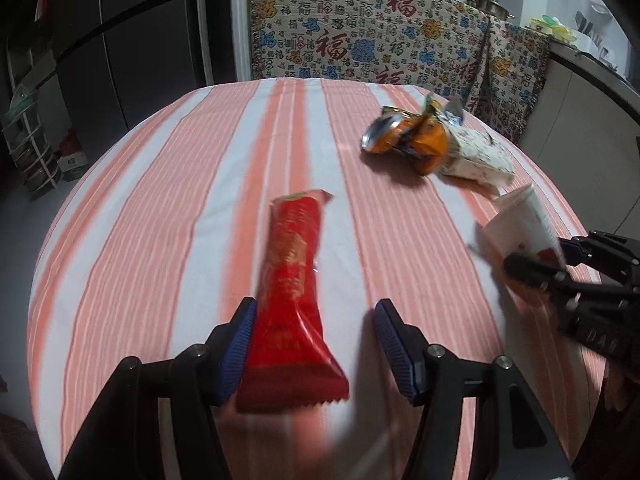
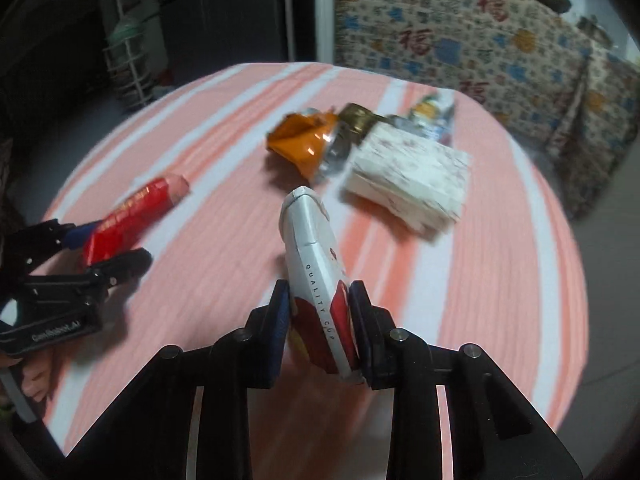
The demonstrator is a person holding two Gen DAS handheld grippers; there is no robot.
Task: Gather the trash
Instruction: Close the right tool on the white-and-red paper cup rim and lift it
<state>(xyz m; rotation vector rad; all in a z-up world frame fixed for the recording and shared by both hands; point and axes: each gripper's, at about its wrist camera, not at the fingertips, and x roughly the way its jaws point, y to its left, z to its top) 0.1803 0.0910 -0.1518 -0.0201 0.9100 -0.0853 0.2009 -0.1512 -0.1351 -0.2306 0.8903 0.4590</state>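
Observation:
A red snack wrapper (image 1: pixel 290 292) lies on the striped tablecloth (image 1: pixel 168 200) between the fingers of my left gripper (image 1: pixel 314 344), which is open; the wrapper rests against the left pad. In the right wrist view the wrapper (image 2: pixel 128 216) shows at the left with the left gripper (image 2: pixel 100 252) around it. My right gripper (image 2: pixel 320 320) is shut on a flattened white paper cup (image 2: pixel 316 272), held above the cloth; the cup also shows in the left wrist view (image 1: pixel 524 228). A crumpled orange wrapper (image 2: pixel 308 144) and a white tissue pack (image 2: pixel 412 176) lie further back.
The table ends in a rounded far edge. Behind it hangs a patterned cloth (image 1: pixel 360 28) over a counter with pots. A dark fridge (image 1: pixel 120 40) and a wire rack (image 1: pixel 28 136) stand to the left. A small foil wrapper (image 2: pixel 432 116) lies behind the tissue pack.

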